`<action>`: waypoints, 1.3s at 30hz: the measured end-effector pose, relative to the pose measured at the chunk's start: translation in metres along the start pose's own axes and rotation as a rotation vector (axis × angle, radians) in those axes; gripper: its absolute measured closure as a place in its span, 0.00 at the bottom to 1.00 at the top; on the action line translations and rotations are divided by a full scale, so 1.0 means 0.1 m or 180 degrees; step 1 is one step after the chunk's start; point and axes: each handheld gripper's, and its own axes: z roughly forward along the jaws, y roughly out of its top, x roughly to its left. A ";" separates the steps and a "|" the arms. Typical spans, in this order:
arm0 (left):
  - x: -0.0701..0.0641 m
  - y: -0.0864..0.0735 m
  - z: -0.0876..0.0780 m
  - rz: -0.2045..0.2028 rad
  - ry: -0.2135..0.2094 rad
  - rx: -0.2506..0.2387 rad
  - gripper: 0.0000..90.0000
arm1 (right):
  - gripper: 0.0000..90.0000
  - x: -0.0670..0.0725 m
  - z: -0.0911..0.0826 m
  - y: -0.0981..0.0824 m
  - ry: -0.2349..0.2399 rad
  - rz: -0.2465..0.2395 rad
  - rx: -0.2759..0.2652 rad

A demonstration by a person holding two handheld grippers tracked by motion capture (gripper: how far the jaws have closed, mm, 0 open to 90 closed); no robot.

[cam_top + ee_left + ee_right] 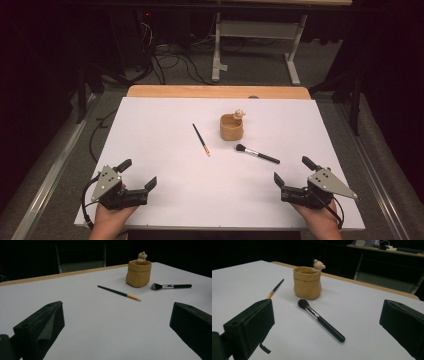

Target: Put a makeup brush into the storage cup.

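Two brushes, the thin paintbrush (pixel 201 139) and the makeup brush (pixel 257 154), lie on the counter (pixel 165 120) at about 7 and 5 o'clock of the cup (pixel 231 127), so nothing seems done yet; the left tongs (pixel 138 173) and right tongs (pixel 291 171) stand wide open and empty.

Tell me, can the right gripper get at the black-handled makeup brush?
Probably yes: the right gripper has its jaws open, and bare white table lies between it and the black-handled makeup brush.

A tan clay pot (pixel 231 128) with a pale bear figure on its rim at 2 o'clock, a dark thin paintbrush (pixel 201 139) with an orange-gold tip, and a black-handled makeup brush (pixel 257 154) with a silver ferrule and dark bristles lie on a plain white tabletop (pixel 165 170) edged in light wood.
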 end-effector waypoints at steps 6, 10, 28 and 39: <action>-0.03 0.02 0.00 0.0074 -0.0012 -0.0005 0.00 | 0.01 -0.09 0.01 -0.05 -0.0065 0.0067 0.0023; -0.05 0.01 0.00 0.0073 -0.0006 -0.0006 0.00 | 0.01 -0.10 0.01 -0.06 -0.0050 0.0055 0.0026; -0.03 0.01 0.00 0.0059 0.0014 -0.0012 0.01 | 0.01 -0.07 0.02 -0.07 0.0025 0.0021 0.0052; -0.03 0.00 0.02 0.0061 0.0034 0.0076 0.01 | 0.01 -0.06 0.05 -0.09 0.0047 0.0003 0.0075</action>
